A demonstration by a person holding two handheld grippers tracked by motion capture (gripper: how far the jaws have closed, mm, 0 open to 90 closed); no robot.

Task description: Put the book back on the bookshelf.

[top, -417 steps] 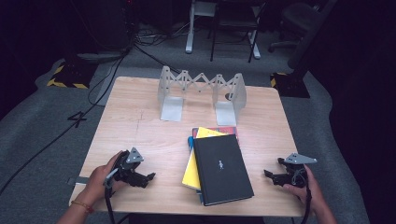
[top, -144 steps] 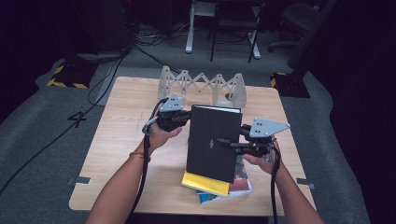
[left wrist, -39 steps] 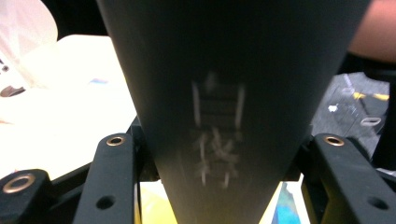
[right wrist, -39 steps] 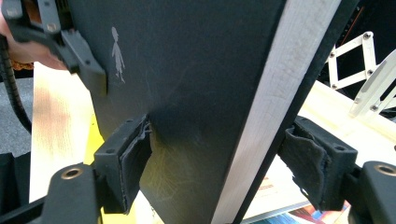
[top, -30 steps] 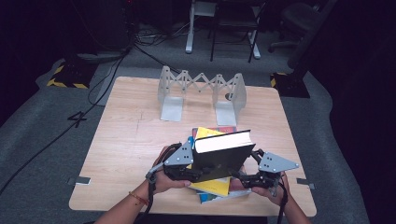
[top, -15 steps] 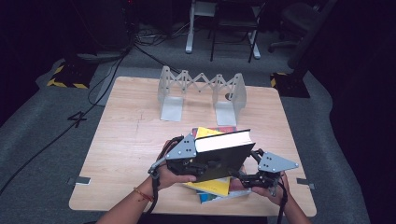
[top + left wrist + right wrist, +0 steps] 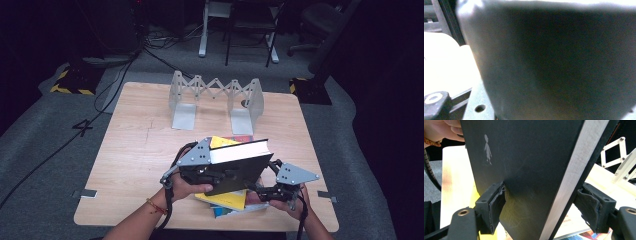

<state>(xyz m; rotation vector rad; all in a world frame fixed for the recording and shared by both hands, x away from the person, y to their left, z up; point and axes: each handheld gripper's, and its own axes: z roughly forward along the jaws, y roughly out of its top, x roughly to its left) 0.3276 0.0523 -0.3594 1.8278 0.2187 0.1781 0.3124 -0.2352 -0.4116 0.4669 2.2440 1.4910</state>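
Note:
A black hardcover book [image 7: 235, 167] stands on its long edge, pale page edge up, held above the table between both grippers. My left gripper [image 7: 207, 172] grips its left end; in the left gripper view the dark cover [image 7: 554, 62] is a close blur and hides the jaws. My right gripper [image 7: 265, 187] clamps the right end. In the right gripper view the book [image 7: 529, 170], with a small silver figure on its cover, sits between the jaws, and both pads [image 7: 496, 205] press on its covers. Under it lies a yellow book [image 7: 225, 199] on another book [image 7: 235, 211].
A grey expanding book rack [image 7: 215, 95] stands at the far middle of the wooden table [image 7: 140, 145]; its lattice [image 7: 621, 152] shows behind the book in the right gripper view. Cables and chair legs are on the floor beyond the table.
The left hand has lifted the book's left end a little and shifted slightly right. The right hand has kept still, and the book stays gripped by both.

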